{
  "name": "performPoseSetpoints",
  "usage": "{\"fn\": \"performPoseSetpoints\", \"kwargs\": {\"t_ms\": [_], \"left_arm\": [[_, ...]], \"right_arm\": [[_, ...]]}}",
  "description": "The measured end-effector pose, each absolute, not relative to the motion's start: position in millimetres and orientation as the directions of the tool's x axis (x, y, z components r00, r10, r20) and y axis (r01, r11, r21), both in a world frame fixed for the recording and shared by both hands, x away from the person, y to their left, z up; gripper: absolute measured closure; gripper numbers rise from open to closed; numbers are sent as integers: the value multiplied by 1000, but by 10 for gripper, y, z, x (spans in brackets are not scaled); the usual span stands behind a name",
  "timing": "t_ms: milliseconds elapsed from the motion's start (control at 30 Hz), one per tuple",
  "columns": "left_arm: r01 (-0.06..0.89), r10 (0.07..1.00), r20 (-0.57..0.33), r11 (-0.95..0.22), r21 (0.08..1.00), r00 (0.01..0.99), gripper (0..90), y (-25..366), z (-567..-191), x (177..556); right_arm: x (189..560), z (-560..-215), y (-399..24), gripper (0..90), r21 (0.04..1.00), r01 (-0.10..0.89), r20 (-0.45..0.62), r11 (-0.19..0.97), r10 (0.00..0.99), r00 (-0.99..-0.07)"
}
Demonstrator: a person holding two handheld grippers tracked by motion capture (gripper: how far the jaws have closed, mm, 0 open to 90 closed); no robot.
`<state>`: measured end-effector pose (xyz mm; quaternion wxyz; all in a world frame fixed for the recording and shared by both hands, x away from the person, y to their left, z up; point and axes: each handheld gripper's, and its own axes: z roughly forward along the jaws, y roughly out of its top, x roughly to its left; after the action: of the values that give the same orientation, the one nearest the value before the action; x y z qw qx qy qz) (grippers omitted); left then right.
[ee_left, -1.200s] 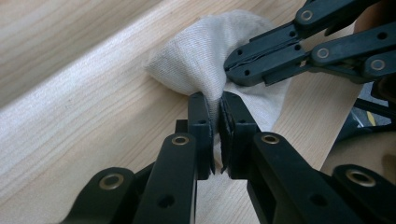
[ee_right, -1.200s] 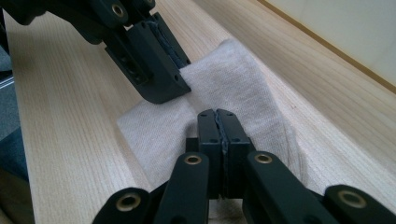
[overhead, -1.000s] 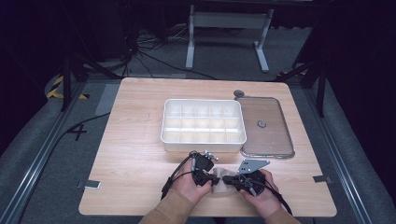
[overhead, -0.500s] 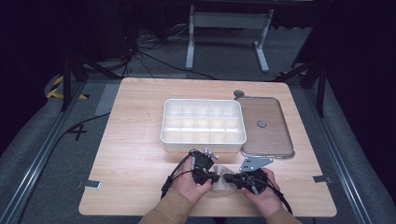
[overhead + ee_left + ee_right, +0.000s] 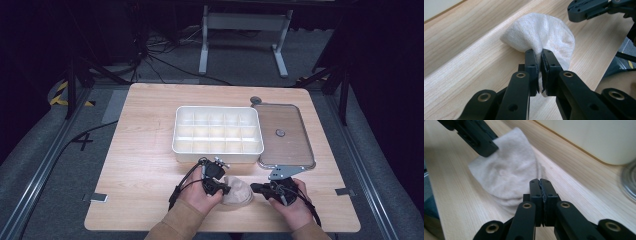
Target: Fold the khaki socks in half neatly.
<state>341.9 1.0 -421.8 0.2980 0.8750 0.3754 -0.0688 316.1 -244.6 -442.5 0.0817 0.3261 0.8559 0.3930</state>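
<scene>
Wooden table (image 5: 150, 130) in a dark room, with a white tray (image 5: 218, 128) mid-table and its clear lid (image 5: 285, 135) by the right edge. Near the front edge lies a small beige cloth (image 5: 237, 191). Left gripper (image 5: 223, 189) has its jaws pinched on the cloth's edge, while right gripper (image 5: 256, 188) sits just beside it, jaws shut with nothing in them. Looks like early days to me: cloth isn't folded or in the tray yet.
</scene>
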Motion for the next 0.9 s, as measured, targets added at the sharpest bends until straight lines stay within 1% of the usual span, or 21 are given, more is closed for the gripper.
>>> {"fn": "performPoseSetpoints", "kwargs": {"t_ms": [200, 233, 433, 600, 700, 900], "left_arm": [[705, 609, -365, -539, 461, 704, 840, 0, -4200, 3404], [697, 605, -356, -546, 465, 712, 839, -4, -4186, 3401], [694, 605, -353, -544, 471, 714, 839, -21, -4171, 3387], [687, 595, -356, -544, 482, 721, 836, -32, -4162, 3377], [677, 583, -357, -542, 498, 730, 835, -73, -4160, 3369], [673, 581, -353, -543, 502, 733, 834, -129, -4173, 3355]], "right_arm": [[3181, -4519, -2246, 891, 709, 479, 112, 518, 587, -802], [3183, -4535, -2220, 890, 710, 479, 115, 517, 586, -802], [3171, -4535, -2185, 892, 718, 483, 137, 500, 579, -804], [3164, -4563, -2134, 893, 713, 469, 114, 522, 573, -811], [3156, -4568, -2123, 893, 712, 472, 117, 520, 575, -810], [3137, -4597, -2060, 893, 723, 460, 124, 515, 559, -820]]}}
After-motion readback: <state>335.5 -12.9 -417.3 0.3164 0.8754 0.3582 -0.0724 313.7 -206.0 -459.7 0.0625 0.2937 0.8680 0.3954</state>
